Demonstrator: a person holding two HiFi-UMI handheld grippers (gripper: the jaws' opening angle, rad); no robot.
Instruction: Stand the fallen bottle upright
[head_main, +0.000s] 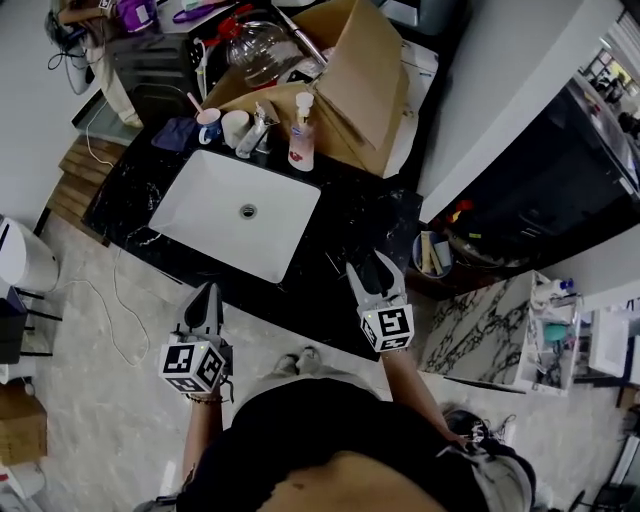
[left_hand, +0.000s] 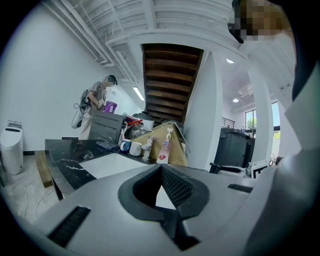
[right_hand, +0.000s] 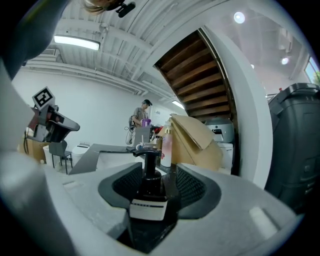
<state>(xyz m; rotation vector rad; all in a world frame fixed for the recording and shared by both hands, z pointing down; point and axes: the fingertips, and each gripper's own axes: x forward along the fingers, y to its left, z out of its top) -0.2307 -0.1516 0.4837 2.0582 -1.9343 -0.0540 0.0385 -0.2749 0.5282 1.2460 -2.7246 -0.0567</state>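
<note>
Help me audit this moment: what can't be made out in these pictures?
- Dark pump bottle base: right gripper view, hidden by the gripper's own body.
- Same bottle, head view: dark on black counter, lost between jaws of the right gripper.
- Its label print: too small.

The counter and sink are viewed from steeply overhead by the head camera. Both gripper views are taken low, nearly level, across that counter; the pink soap bottle and cardboard box are shared by all three.
</note>
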